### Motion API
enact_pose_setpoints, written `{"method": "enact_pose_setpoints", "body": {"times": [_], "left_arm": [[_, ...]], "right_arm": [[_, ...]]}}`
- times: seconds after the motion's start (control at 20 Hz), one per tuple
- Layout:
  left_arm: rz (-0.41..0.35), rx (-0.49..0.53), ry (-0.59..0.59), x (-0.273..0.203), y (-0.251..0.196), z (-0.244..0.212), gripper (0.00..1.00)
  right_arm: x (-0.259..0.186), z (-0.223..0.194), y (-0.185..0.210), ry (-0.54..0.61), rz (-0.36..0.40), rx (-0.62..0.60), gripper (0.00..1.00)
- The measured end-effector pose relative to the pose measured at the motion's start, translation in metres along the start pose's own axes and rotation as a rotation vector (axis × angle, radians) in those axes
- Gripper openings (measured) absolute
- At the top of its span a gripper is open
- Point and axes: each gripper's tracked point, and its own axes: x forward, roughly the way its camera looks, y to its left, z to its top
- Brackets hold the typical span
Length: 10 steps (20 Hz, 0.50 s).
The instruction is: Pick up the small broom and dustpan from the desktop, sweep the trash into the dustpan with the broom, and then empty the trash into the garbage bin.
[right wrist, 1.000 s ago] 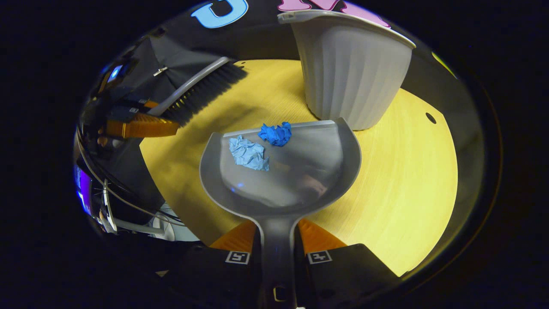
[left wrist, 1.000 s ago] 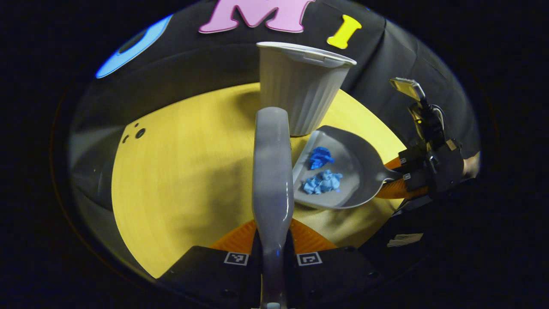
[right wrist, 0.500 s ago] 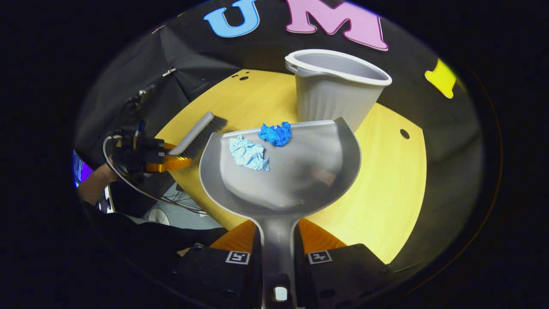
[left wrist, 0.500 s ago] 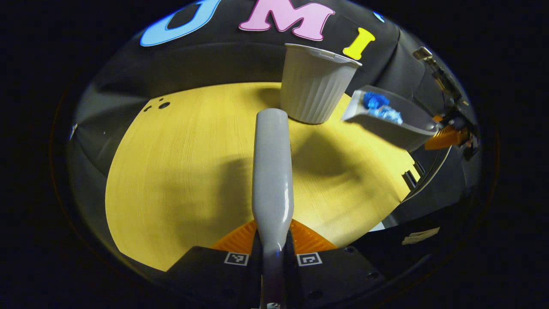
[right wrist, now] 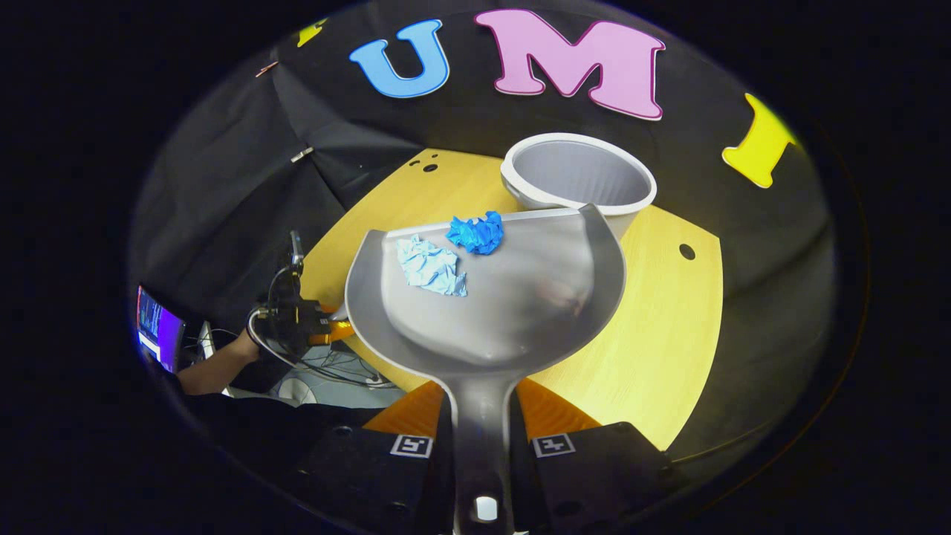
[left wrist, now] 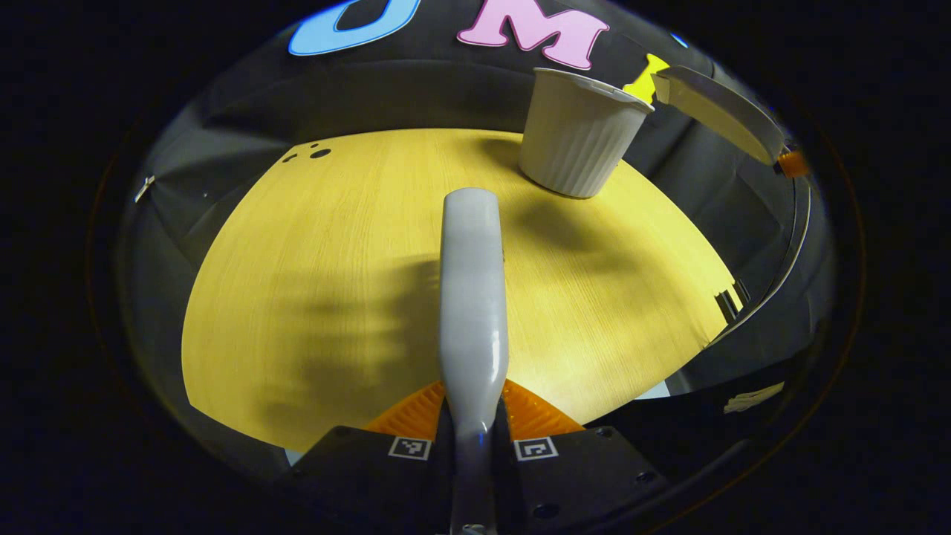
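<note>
— Status?
— My right gripper [right wrist: 481, 438] jaws clamp the dustpan [right wrist: 490, 312] above the bin [right wrist: 578, 172]; left gripper [left wrist: 472, 438] jaws clamp the broom [left wrist: 472, 290].
— Risk?
— If I tip early, the paper scraps [right wrist: 475, 232] could land on the tabletop [right wrist: 669, 312].

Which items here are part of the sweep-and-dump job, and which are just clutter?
Job:
- grey plastic dustpan, held by right gripper
- dark blue paper wad and pale blue paper wad, in the dustpan
- grey-handled broom, held by left gripper
- white ribbed garbage bin

Clutter:
- lit screen
- cables off the yellow wooden table
</note>
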Motion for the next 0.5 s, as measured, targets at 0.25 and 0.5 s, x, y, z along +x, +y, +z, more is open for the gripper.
{"method": "enact_pose_setpoints", "body": {"times": [0.25,0.5], "left_arm": [[0.031,-0.028,-0.012,-0.01,0.017,0.003,0.26],[0.044,-0.115,-0.041,-0.022,0.038,0.012,0.29]], "right_arm": [[-0.006,0.012,-0.003,-0.029,-0.013,0.058,0.34],[0.004,0.029,-0.006,-0.063,-0.043,0.139,0.34]]}}
